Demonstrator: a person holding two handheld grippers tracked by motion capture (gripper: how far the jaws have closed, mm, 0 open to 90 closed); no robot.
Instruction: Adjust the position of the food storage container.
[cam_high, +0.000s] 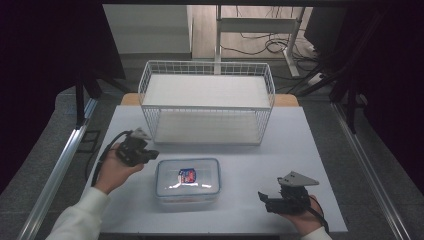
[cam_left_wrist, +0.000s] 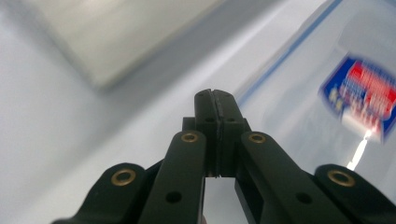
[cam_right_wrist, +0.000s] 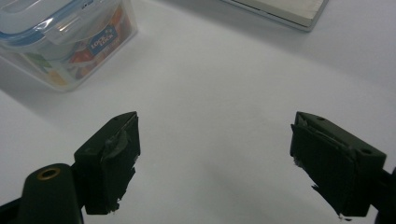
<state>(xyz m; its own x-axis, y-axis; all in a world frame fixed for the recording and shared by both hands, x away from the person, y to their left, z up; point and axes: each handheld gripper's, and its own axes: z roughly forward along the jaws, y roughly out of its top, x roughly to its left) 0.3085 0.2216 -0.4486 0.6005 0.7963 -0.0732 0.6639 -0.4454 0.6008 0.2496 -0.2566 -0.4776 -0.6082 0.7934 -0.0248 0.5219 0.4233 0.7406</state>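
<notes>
Lying long axis parallel to the table's near edge, the lidded container sits between left gripper, jaws together, and right gripper, jaws apart.

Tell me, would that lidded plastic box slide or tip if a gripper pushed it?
The plastic box is low and wide, flat on the smooth white table, so it would probably slide. Its walls look stiff. Its glossy lid may be slippery.

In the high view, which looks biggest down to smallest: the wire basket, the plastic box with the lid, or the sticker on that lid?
1. White wire basket, clearly largest.
2. Clear plastic food container.
3. Blue and red label on its lid, smallest.
The basket sits farther from the camera and looks largest anyway, so the order is safe.
</notes>
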